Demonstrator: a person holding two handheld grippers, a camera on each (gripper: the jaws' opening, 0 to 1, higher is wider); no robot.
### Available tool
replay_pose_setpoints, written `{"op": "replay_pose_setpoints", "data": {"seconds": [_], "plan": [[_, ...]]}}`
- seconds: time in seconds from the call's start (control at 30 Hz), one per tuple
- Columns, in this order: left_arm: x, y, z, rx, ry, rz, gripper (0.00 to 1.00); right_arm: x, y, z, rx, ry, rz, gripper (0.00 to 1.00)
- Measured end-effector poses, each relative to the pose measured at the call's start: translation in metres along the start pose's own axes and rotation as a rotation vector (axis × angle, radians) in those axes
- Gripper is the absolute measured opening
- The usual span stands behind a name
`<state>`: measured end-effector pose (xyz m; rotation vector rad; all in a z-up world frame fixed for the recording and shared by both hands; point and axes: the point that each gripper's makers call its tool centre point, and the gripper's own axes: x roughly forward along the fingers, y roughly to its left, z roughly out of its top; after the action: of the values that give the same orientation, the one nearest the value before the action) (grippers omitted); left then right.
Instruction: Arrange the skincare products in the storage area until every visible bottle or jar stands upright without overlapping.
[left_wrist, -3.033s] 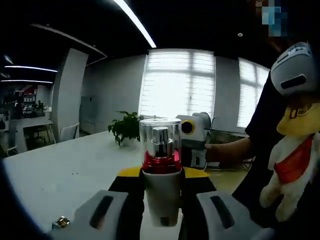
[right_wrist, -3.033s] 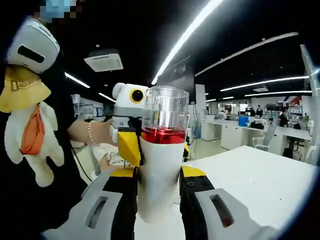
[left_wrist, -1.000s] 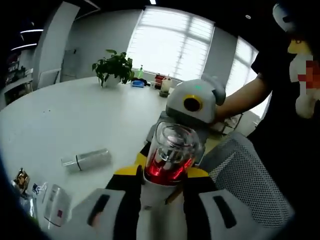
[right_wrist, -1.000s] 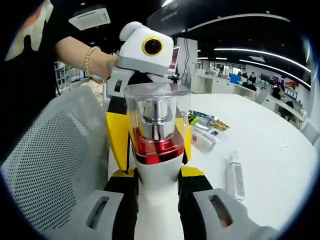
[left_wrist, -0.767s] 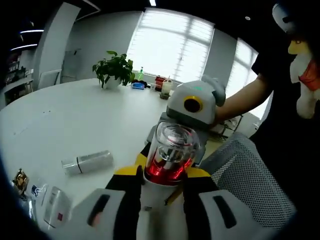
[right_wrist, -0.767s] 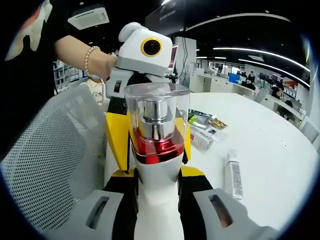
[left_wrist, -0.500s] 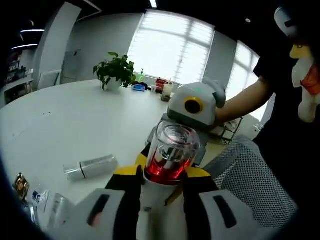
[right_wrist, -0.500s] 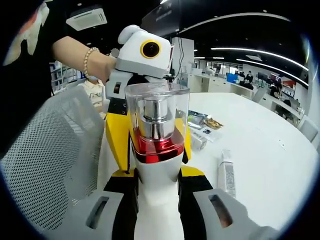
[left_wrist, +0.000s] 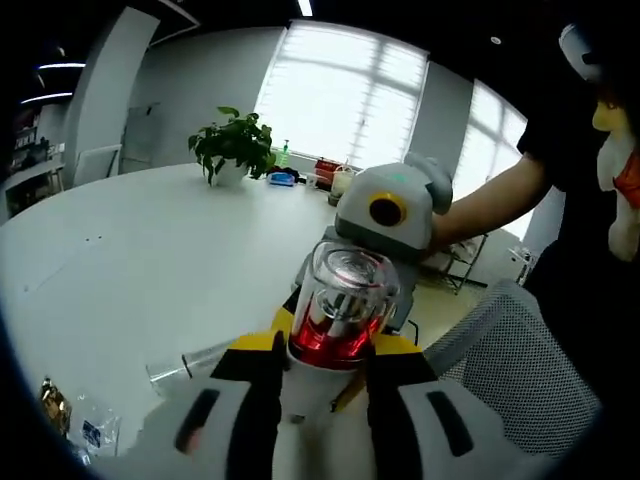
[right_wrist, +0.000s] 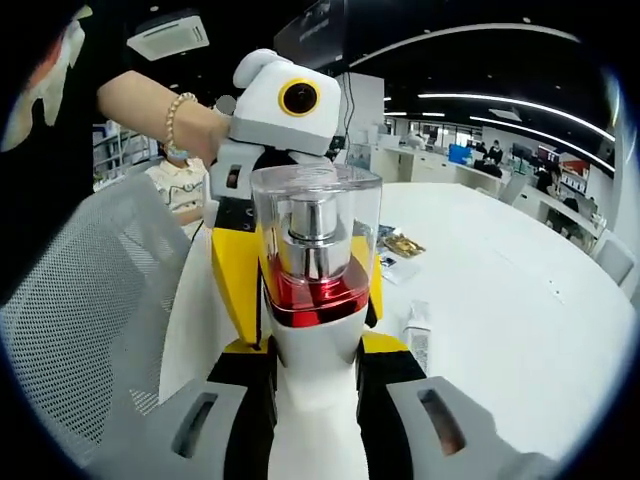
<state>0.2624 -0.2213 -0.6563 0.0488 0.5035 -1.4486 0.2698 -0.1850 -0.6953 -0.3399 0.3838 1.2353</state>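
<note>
Pump bottle (left_wrist: 340, 330) pinched from both sides at once: left gripper (left_wrist: 322, 400) clamped on its white body, right gripper (right_wrist: 312, 400) clenched on the same body from the opposite side. Held upright, clear cap on top, well above the white table (left_wrist: 140, 270). Probably a two-handed carry so it stays vertical until set down. Looks mid-task, going by the tube (right_wrist: 418, 340) lying flat on the table with sachets (right_wrist: 398, 245) nearby. Mesh chair (right_wrist: 80, 330) just beside, so watch the drop spot
</note>
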Motion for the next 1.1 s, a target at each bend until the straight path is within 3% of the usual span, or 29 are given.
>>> {"op": "replay_pose_setpoints", "data": {"seconds": [0.67, 1.1], "plan": [[0.013, 0.050, 0.018, 0.033, 0.005, 0.022, 0.25, 0.005, -0.053, 0.004, 0.002, -0.011, -0.041, 0.30], [0.013, 0.052, 0.020, 0.008, 0.002, 0.031, 0.26, 0.006, -0.056, 0.003, 0.034, -0.002, -0.019, 0.30]]}}
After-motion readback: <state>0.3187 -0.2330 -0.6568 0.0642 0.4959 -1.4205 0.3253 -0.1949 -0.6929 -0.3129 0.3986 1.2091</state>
